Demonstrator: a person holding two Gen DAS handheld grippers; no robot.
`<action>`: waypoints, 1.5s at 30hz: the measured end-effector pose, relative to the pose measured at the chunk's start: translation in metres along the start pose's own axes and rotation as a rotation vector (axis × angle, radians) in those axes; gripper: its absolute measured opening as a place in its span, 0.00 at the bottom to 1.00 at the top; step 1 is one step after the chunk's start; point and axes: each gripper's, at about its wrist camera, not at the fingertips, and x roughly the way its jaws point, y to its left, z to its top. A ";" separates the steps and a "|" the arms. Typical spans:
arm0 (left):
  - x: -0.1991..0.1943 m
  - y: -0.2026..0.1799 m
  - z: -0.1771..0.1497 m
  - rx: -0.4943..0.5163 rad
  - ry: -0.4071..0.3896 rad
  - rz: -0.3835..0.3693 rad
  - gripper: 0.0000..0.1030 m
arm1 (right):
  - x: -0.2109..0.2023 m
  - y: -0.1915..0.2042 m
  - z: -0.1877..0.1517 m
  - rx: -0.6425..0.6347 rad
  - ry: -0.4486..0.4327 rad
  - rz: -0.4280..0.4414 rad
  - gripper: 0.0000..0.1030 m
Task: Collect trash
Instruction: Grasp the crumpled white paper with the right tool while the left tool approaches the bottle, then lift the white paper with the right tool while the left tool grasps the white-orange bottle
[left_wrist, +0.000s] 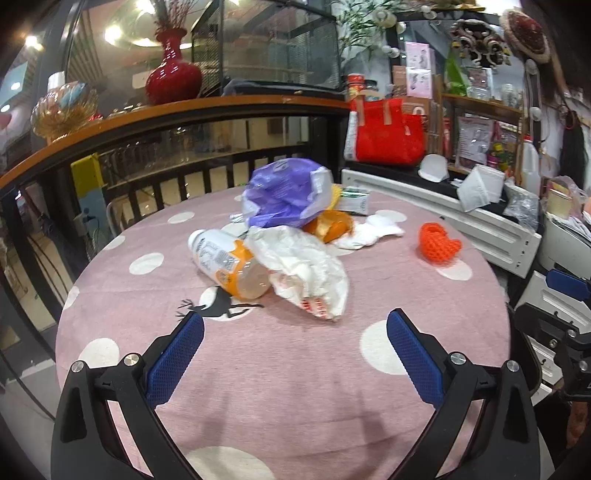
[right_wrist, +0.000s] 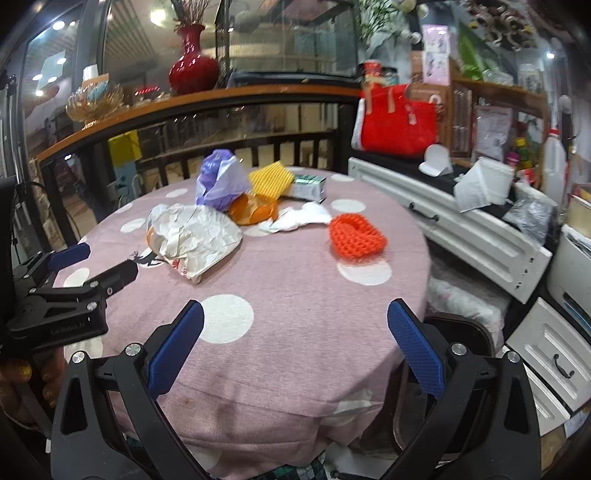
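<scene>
From your left wrist view, the left gripper (left_wrist: 295, 328) hangs over the near part of the round table (left_wrist: 280, 387) with its blue pads spread wide and nothing between them. That leaves you room to close on whatever you pick first. The trash sits in a loose heap toward the far middle: a plastic bottle (left_wrist: 229, 264) lying on its side at the left, a crumpled white paper bag (left_wrist: 306, 273) partly over its near end, a purple plastic bag (left_wrist: 286, 194) behind them, and an orange wrapper (left_wrist: 330, 225) tucked under the purple one. An orange foam net (left_wrist: 437, 243) lies apart at the right.

From your right wrist view, the right gripper (right_wrist: 295, 325) is held at the near right edge of the table, also wide open and empty. The foam net is the closest piece on this side, well clear of the heap, so it looks like the easy grab for this hand. Farther off you see a yellow foam net (right_wrist: 271, 179) and a small green box (right_wrist: 310, 186) side by side. No bin or sack for the trash is visible in either view.
</scene>
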 end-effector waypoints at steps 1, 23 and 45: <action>0.002 0.006 0.001 -0.010 0.005 0.014 0.95 | 0.007 0.002 0.004 -0.001 0.020 0.027 0.95; 0.049 0.105 0.014 -0.219 0.181 0.139 0.95 | 0.159 0.131 0.052 -0.410 0.247 0.176 0.77; 0.140 0.121 0.070 -0.418 0.422 -0.050 0.94 | 0.099 0.084 0.060 -0.372 0.101 0.133 0.12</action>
